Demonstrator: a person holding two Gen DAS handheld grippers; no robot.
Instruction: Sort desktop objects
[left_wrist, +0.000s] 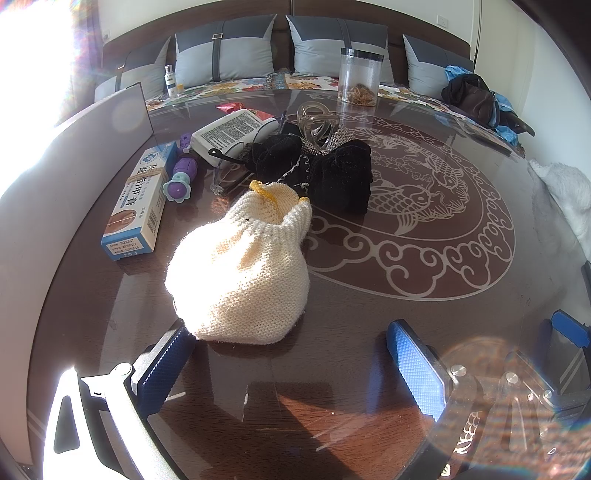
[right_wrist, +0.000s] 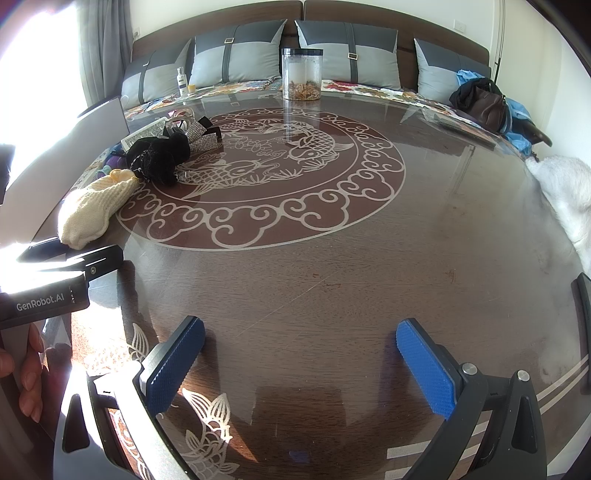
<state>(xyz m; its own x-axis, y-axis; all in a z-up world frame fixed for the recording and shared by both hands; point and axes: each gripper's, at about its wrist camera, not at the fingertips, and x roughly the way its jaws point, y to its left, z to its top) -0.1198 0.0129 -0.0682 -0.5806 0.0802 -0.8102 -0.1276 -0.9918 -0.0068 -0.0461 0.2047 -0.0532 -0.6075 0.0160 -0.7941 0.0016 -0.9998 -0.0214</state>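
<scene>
The left gripper (left_wrist: 291, 365) hovers low over the desk (left_wrist: 332, 369) with its blue pads spread wide and nothing between them. Its left finger tip sits just beside the near end of the cream knitted hat (left_wrist: 240, 273), apparently touching the edge of the knit. The right gripper (right_wrist: 301, 365) is likewise wide and empty, poised above bare wood well to the right of the knitted hat (right_wrist: 92, 210).

Taking the knitted hat as the landmark: just behind its yellow-trimmed opening lies a black velvet bundle (left_wrist: 332, 173), with a sparkly silver band and a clear plastic hair claw (left_wrist: 317, 123) resting on top of it. Left of the hat lies a long blue-and-white medicine box (left_wrist: 142, 201), and between that box and the black bundle sits a purple toy with a teal flower-shaped end (left_wrist: 181, 177). Behind the toy, a pair of glasses (left_wrist: 229, 170) lies on the desk, and further back a white printed package (left_wrist: 232, 131). Far behind the hat, near the desk's back edge, stands a clear jar with a dark lid (left_wrist: 360, 75); a small white bottle (left_wrist: 170, 81) stands to the left of the jar. Right of the hat spreads the desk's carved fish medallion (left_wrist: 417, 199).
</scene>
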